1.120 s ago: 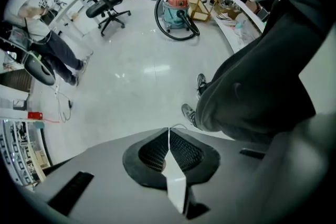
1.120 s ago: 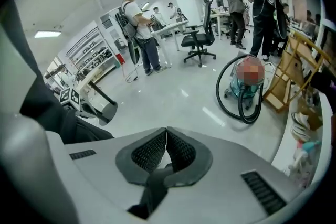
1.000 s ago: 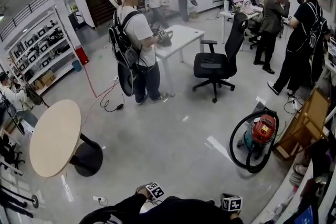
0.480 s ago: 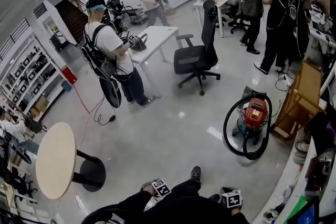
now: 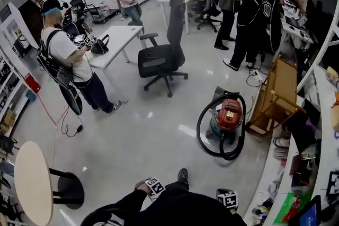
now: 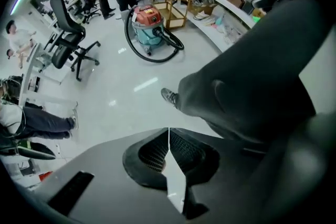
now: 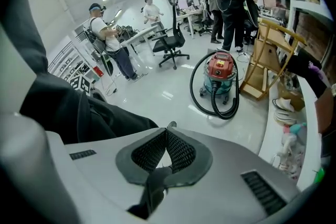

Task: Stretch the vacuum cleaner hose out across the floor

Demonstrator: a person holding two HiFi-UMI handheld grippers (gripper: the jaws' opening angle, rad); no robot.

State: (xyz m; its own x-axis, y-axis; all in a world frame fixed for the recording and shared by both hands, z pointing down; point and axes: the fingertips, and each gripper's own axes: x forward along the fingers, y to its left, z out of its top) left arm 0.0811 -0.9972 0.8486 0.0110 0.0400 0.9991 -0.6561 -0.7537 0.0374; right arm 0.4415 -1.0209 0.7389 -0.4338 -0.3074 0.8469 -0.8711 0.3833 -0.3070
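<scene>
The red-topped vacuum cleaner (image 5: pixel 226 116) stands on the glossy floor right of centre, its black hose (image 5: pixel 204 135) looped around it in a big ring. It also shows as the vacuum cleaner (image 6: pixel 149 21) and the vacuum cleaner (image 7: pixel 220 72) in the two gripper views, some way off. My left gripper (image 5: pixel 154 186) and right gripper (image 5: pixel 228 199) hang low beside my dark trouser legs at the bottom edge, well short of the hose. The left gripper (image 6: pixel 168 131) has its jaws pressed together with nothing in them. The right gripper (image 7: pixel 166 132) is likewise shut and empty.
A wooden shelf rack (image 5: pixel 276 95) stands right of the vacuum, a white counter (image 5: pixel 296 166) along the right. A black office chair (image 5: pixel 161 59) and white desk (image 5: pixel 114 42) lie ahead. Several people stand around; one with a backpack (image 5: pixel 69 66) at left. A round table (image 5: pixel 32 182) sits bottom left.
I have stepped forward and turned right: the vacuum cleaner slid leftward toward the middle and sits nearer, the round table dropped to the lower left. Both grippers stayed shut by my legs.
</scene>
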